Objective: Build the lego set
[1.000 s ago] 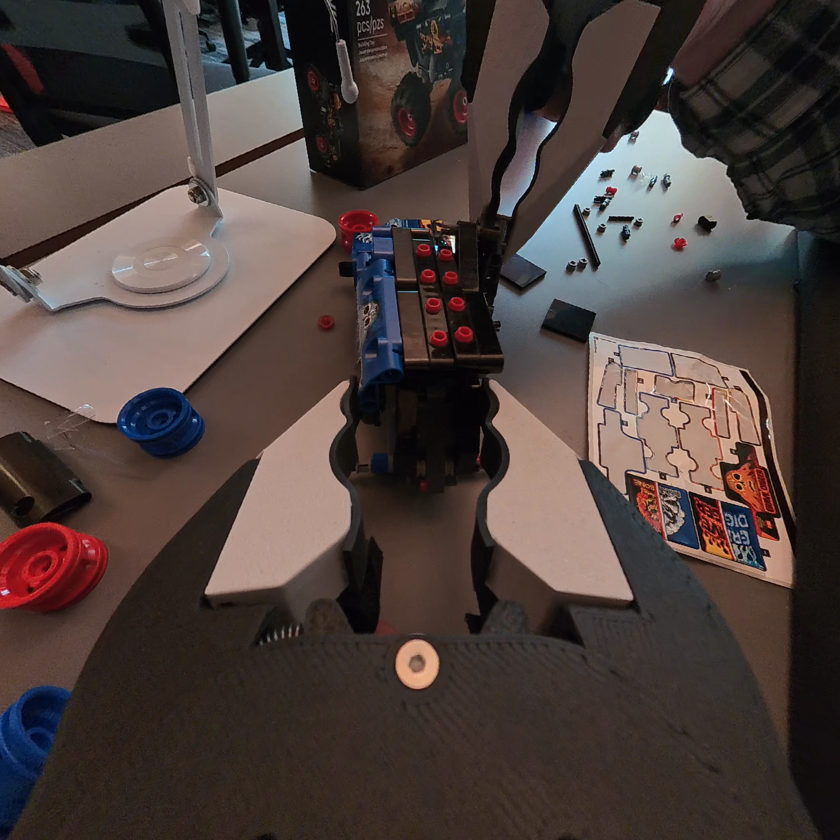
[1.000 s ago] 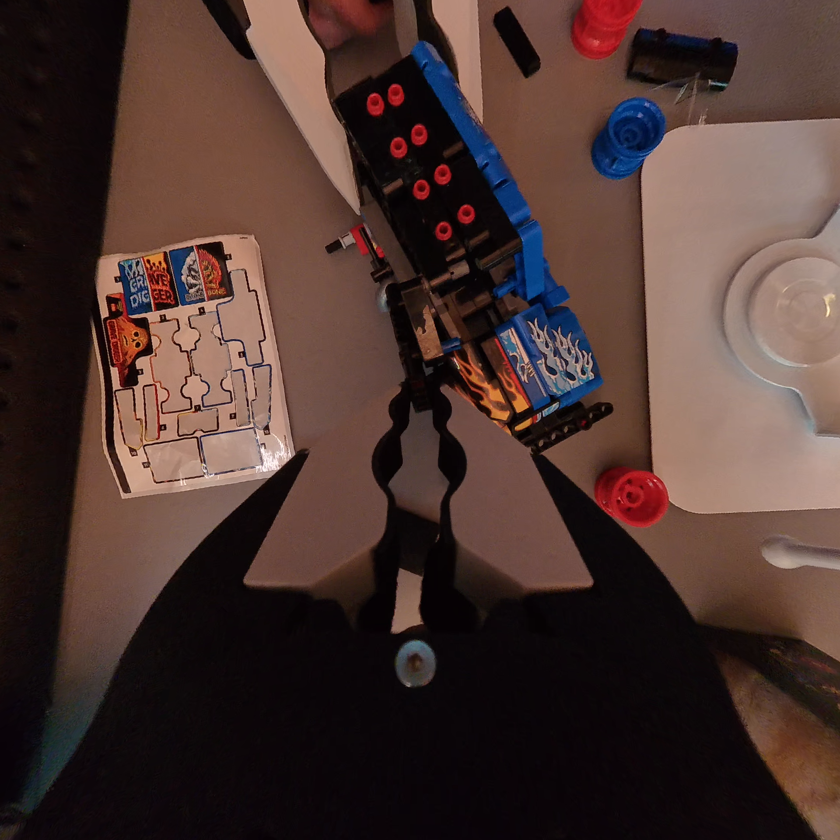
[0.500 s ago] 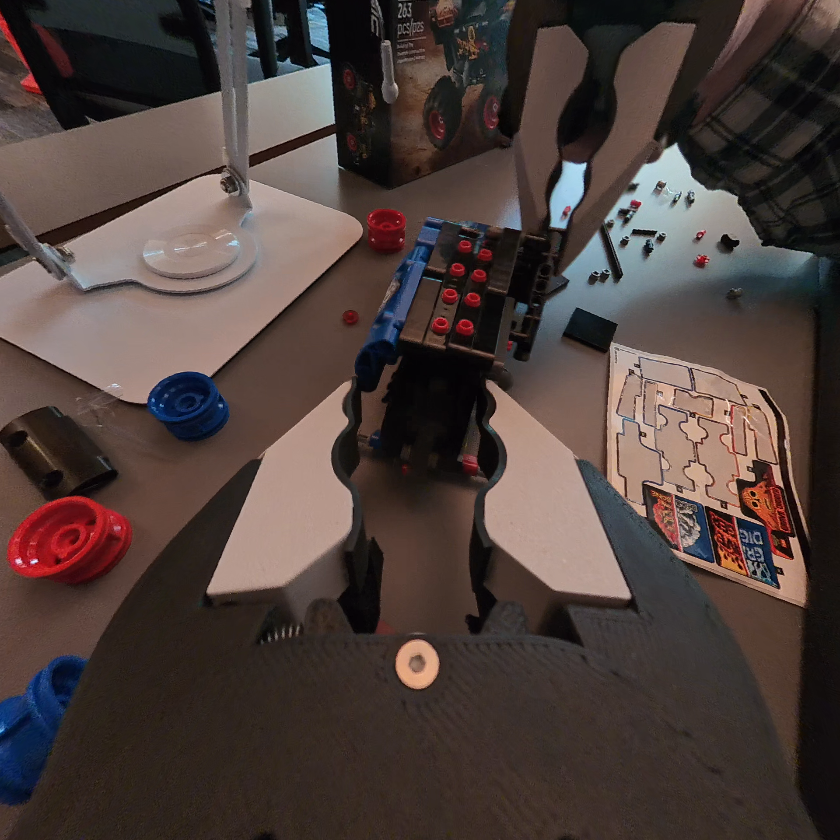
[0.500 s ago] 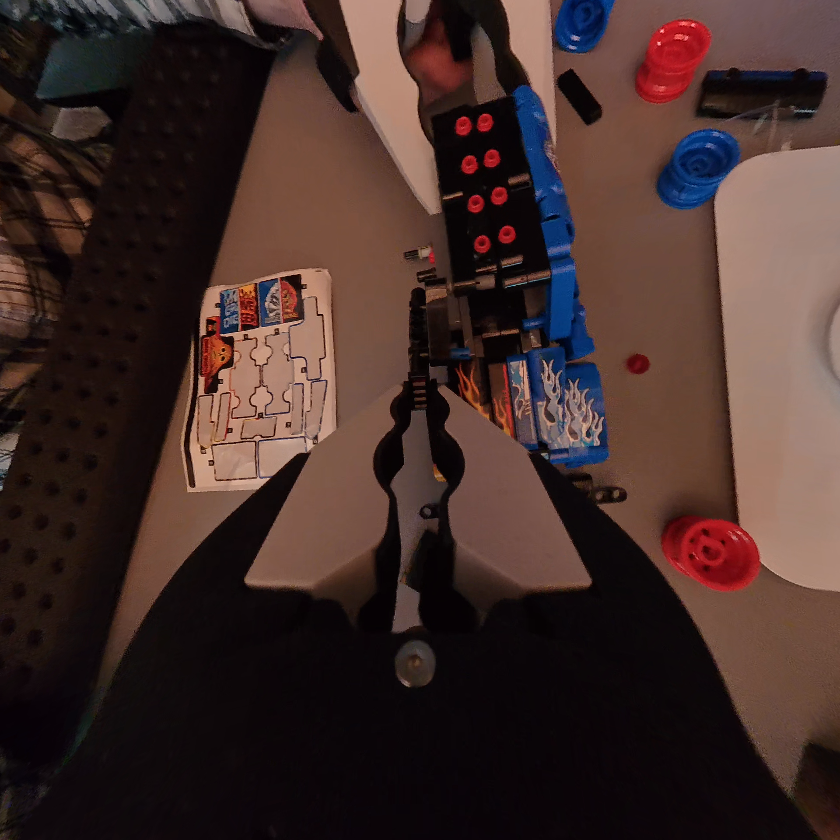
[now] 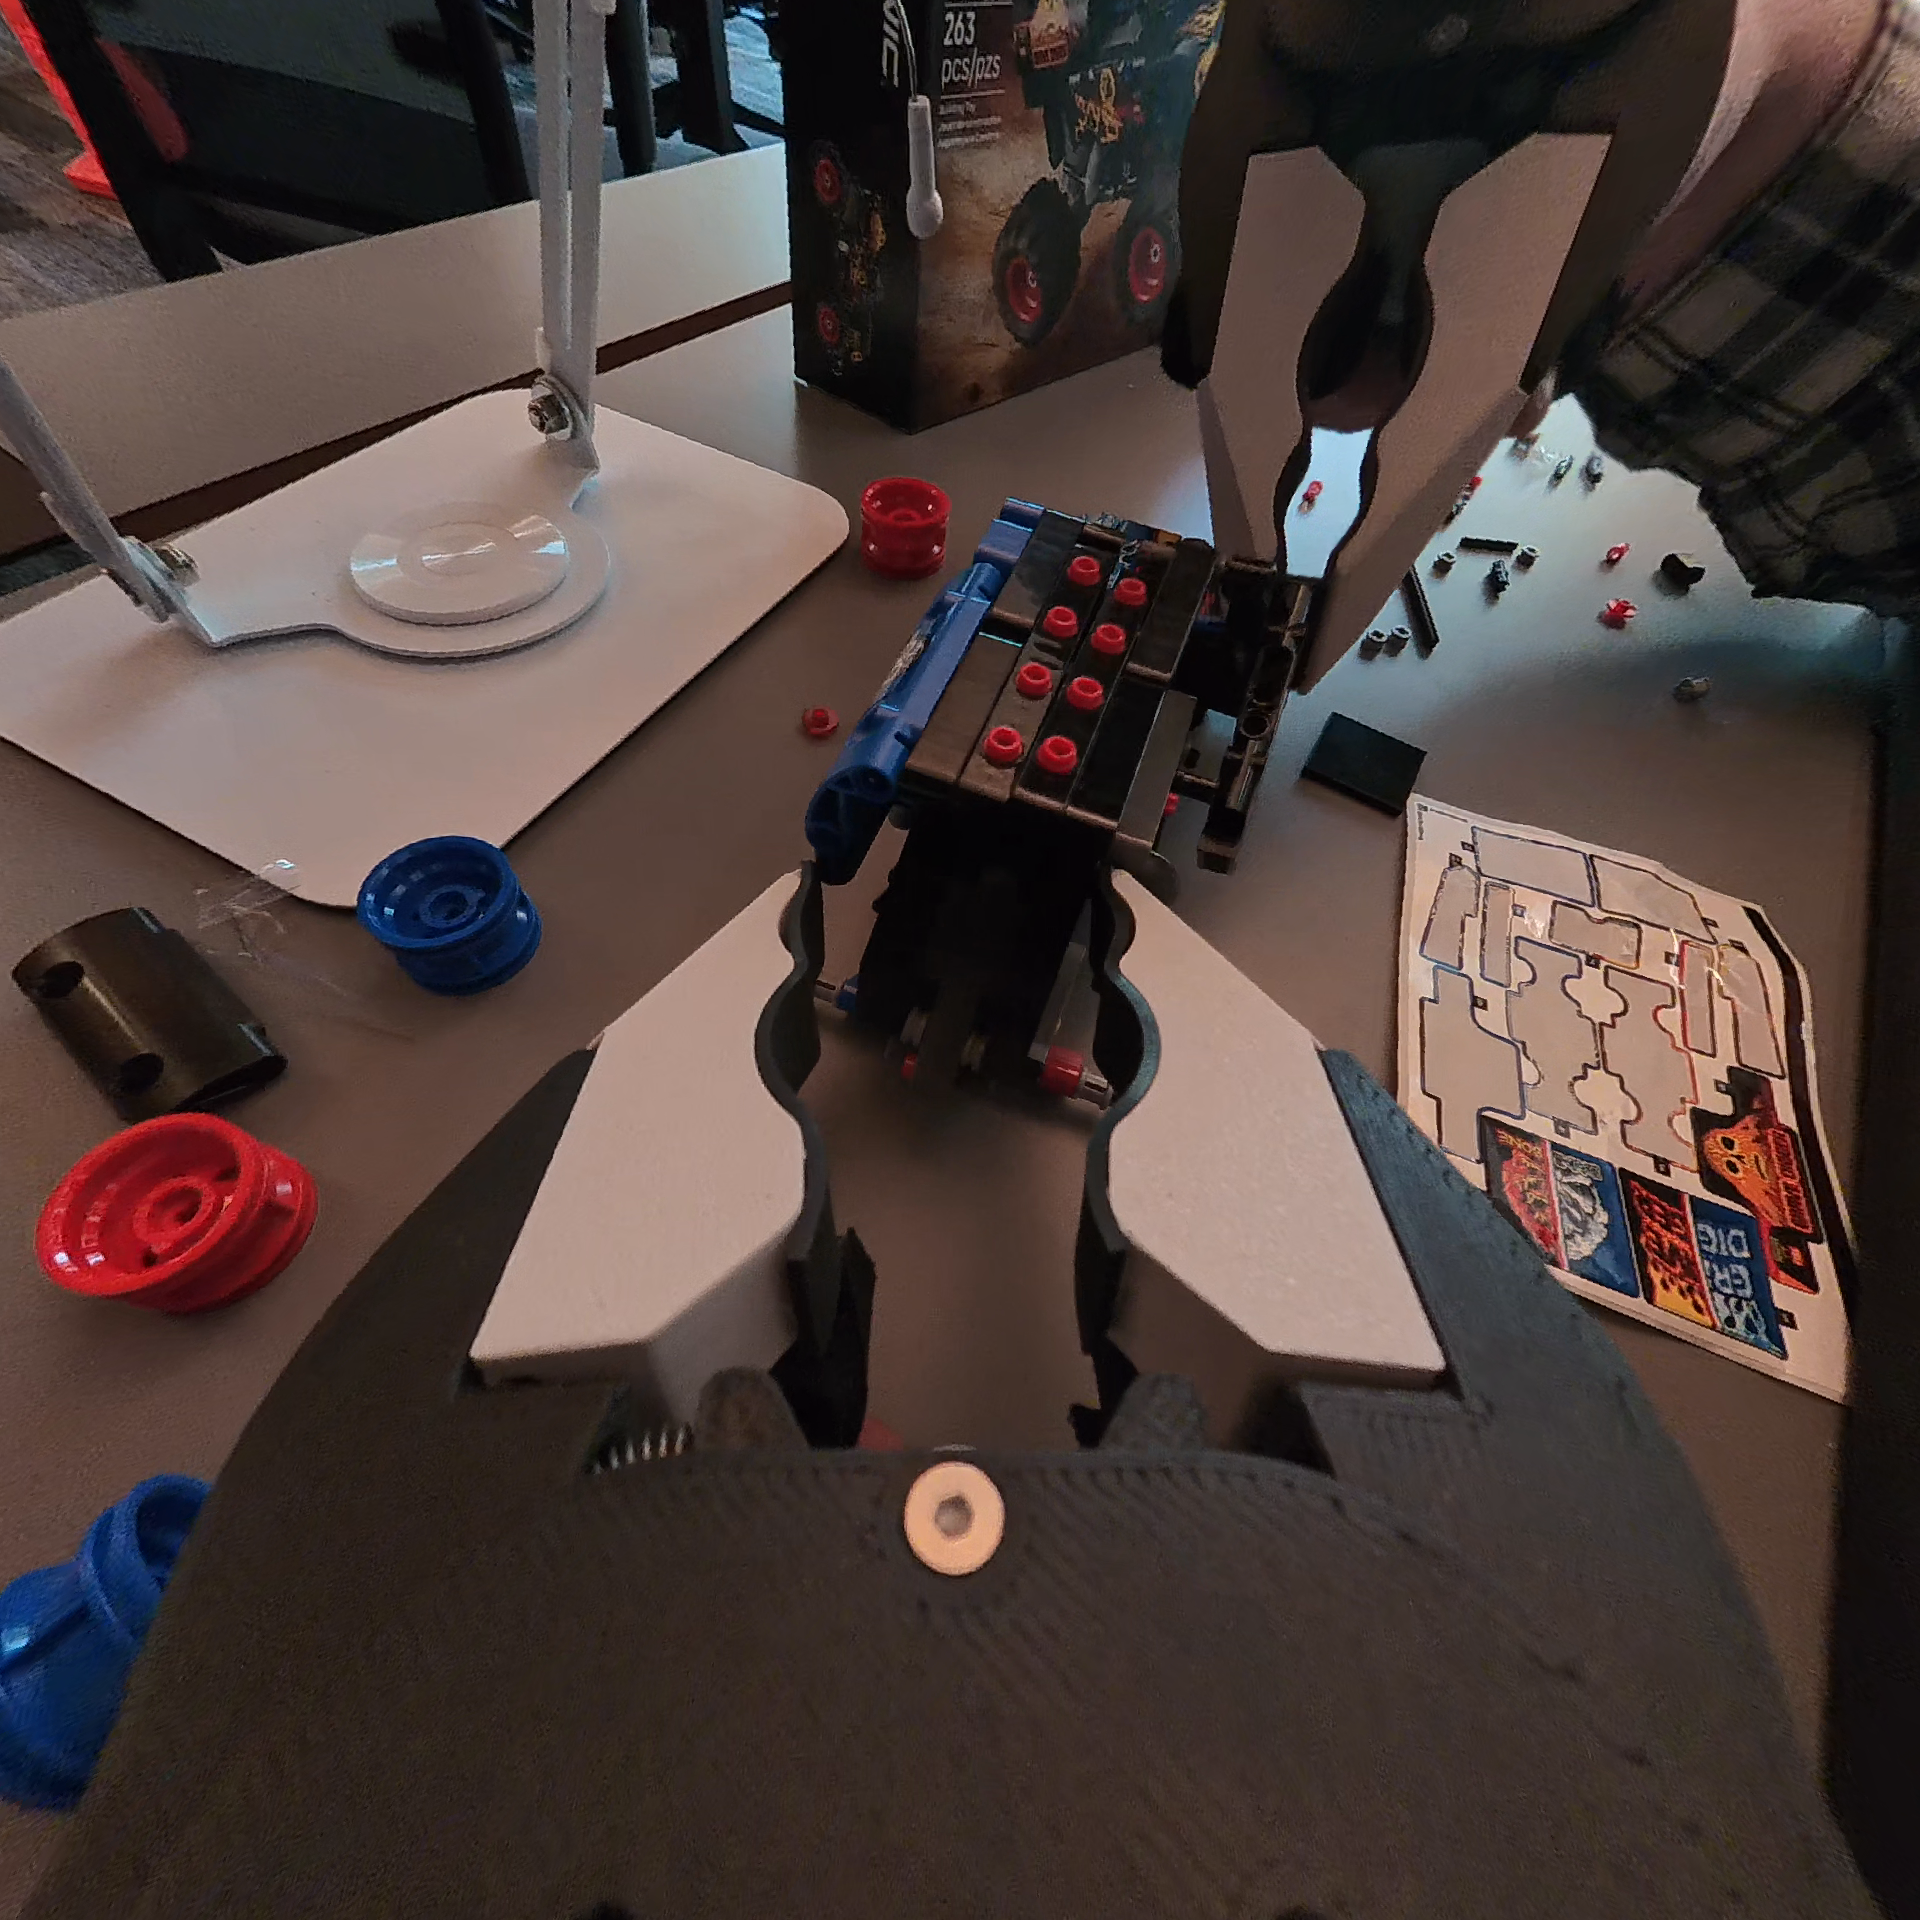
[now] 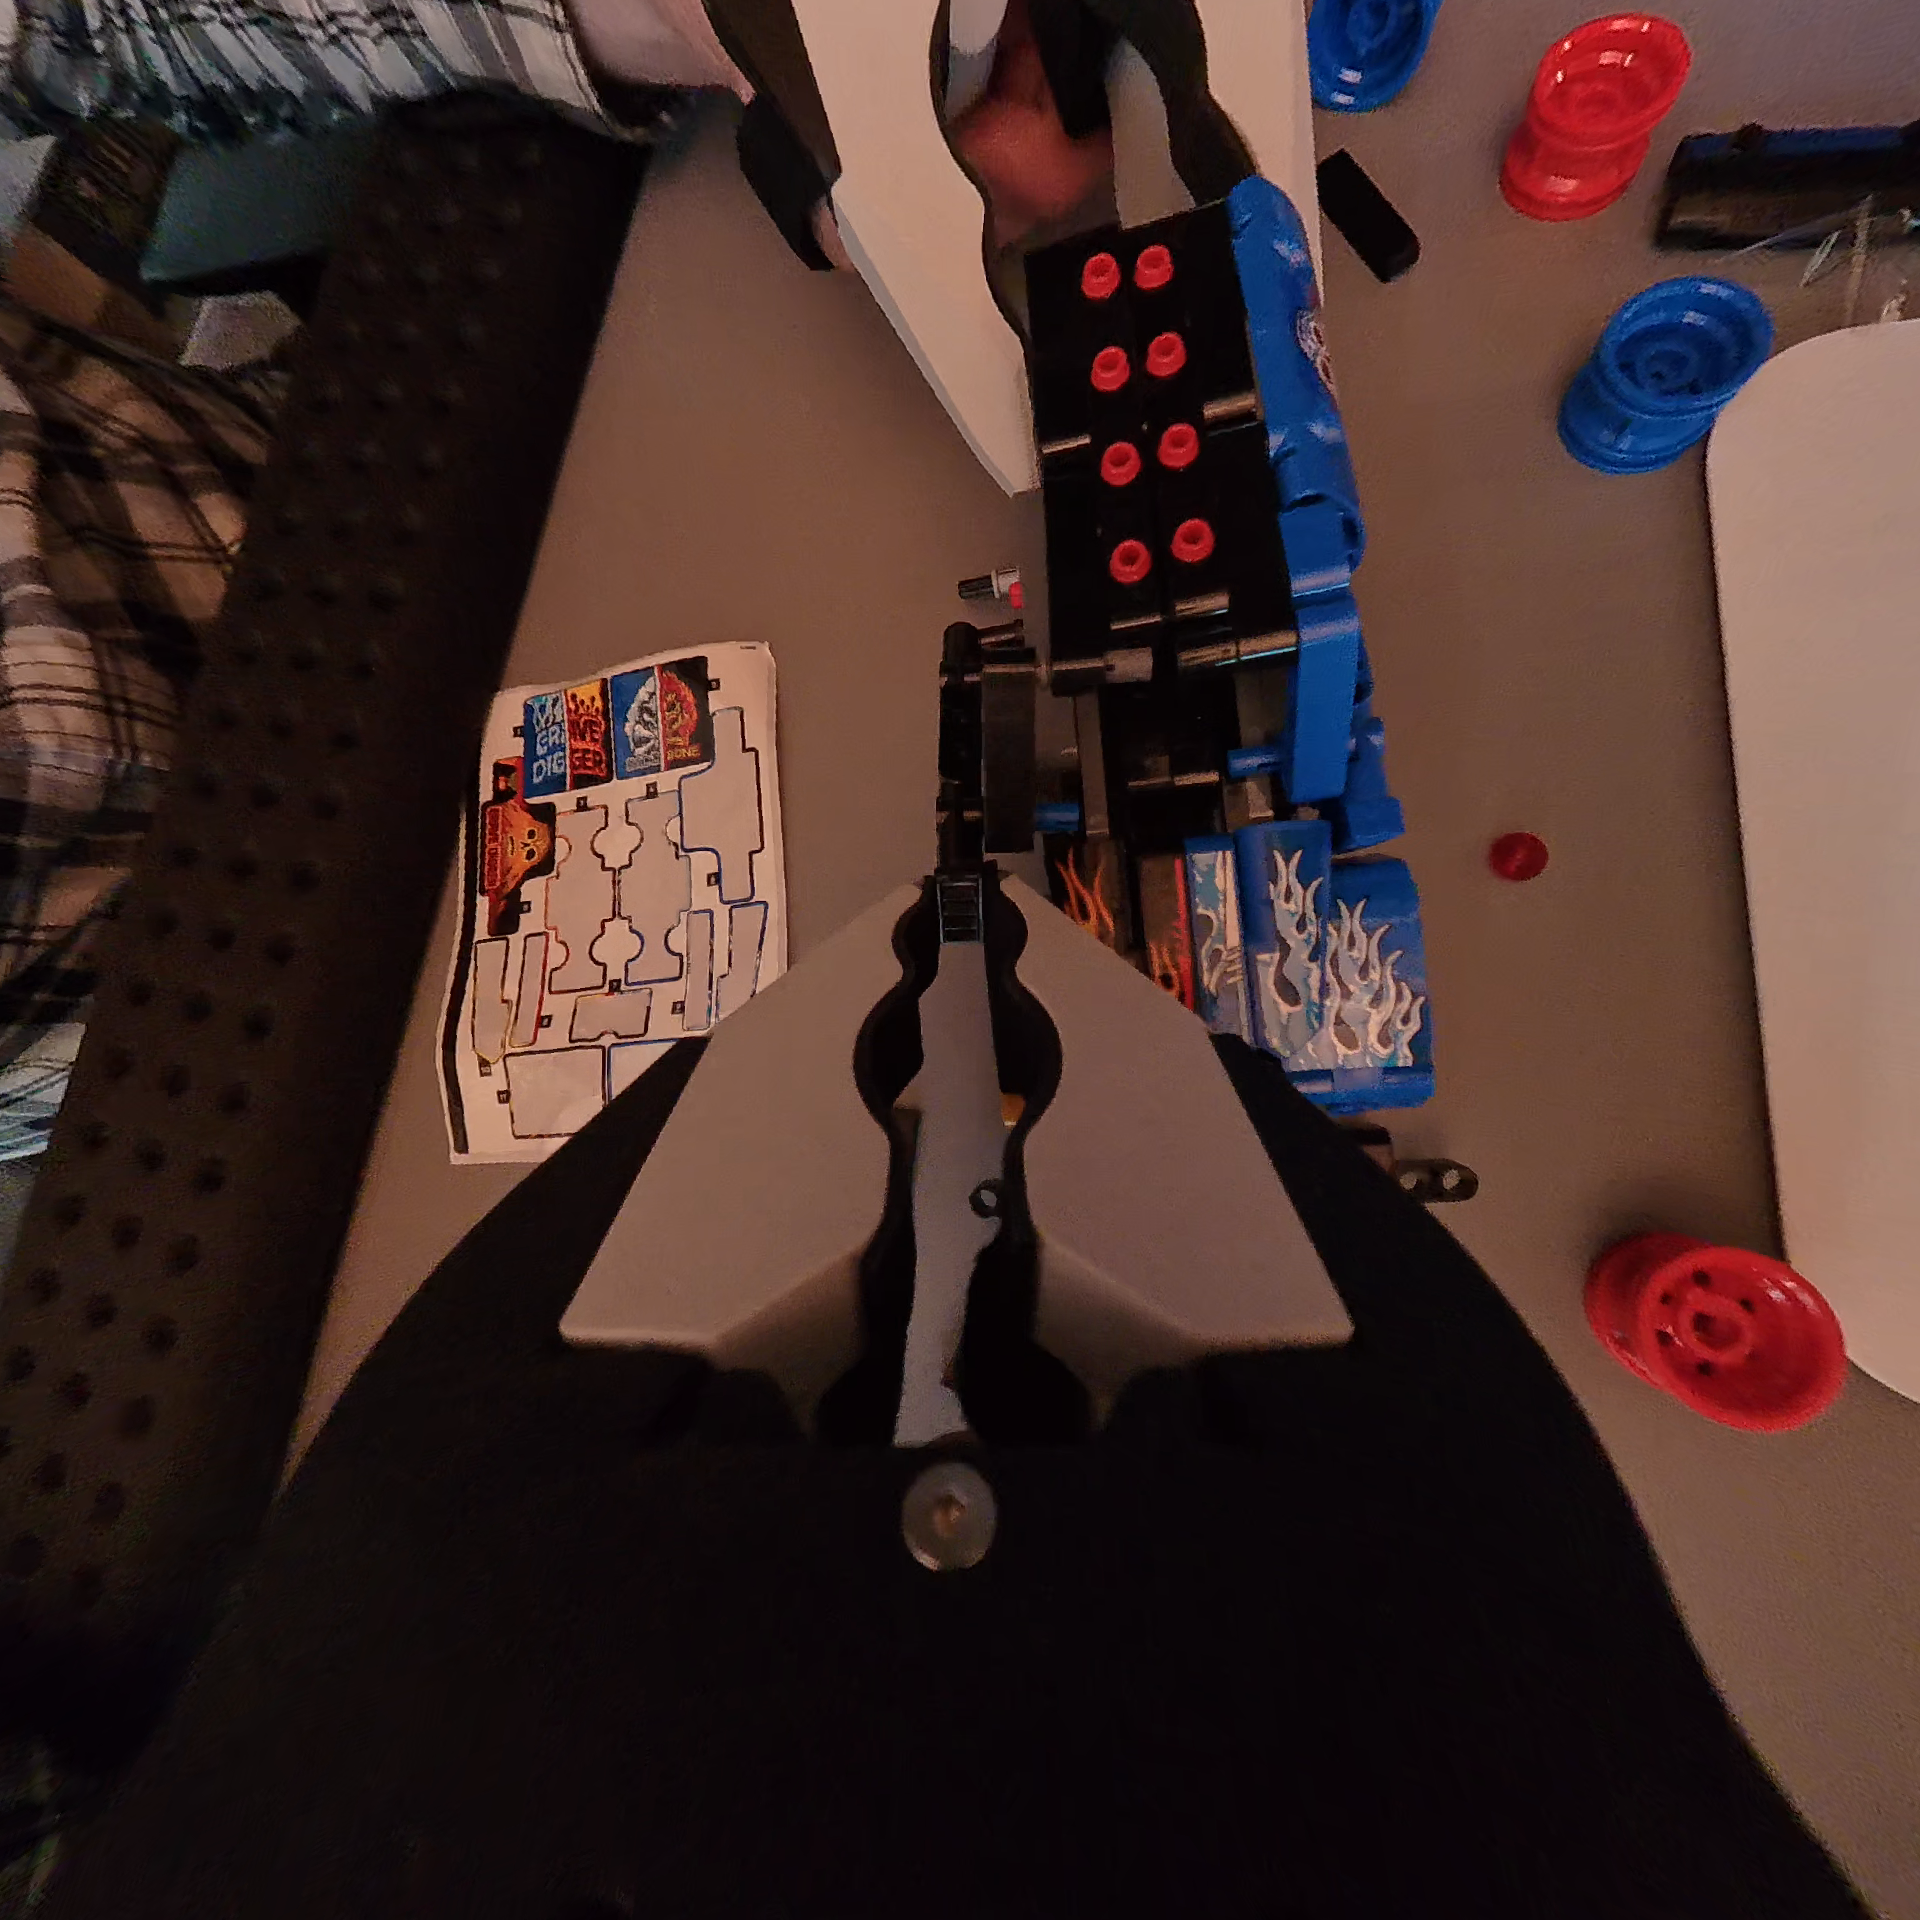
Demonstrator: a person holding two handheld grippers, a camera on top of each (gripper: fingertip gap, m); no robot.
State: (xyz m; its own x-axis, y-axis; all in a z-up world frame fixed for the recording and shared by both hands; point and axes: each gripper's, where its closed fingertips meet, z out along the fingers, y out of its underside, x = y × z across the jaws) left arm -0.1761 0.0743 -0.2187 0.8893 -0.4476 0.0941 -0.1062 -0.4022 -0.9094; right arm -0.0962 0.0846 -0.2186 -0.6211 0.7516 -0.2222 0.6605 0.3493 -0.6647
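The half-built truck model (image 5: 1049, 686), black with red studs and a blue side, lies on the grey table. My left gripper (image 5: 956, 894) is shut on its near black end, one finger on each side. My right gripper (image 6: 961, 894) is shut on a thin black beam (image 6: 958, 904) at the model's (image 6: 1153, 436) edge, next to the flame-printed blue panels (image 6: 1320, 966). In the left wrist view the right gripper (image 5: 1288, 613) reaches down to the model's far right corner. In the right wrist view a finger (image 6: 914, 260) of the left gripper shows beside the model's far end.
Loose rims lie around: red (image 5: 171, 1210), blue (image 5: 449, 914), red (image 5: 904, 525). A black cylinder piece (image 5: 145, 1008), a white stand base (image 5: 364, 665), the set's box (image 5: 987, 197), a sticker sheet (image 5: 1600, 1060), a black tile (image 5: 1361, 764) and small parts (image 5: 1496, 571) are on the table. Left tips to right tips: about 9 cm. To the black tile (image 5: 1361, 764): right tips about 9 cm, left tips about 15 cm.
The model has swung round on the table with both grippers on it. In the right wrist view it went from slanted to straight. Neither grip has changed.
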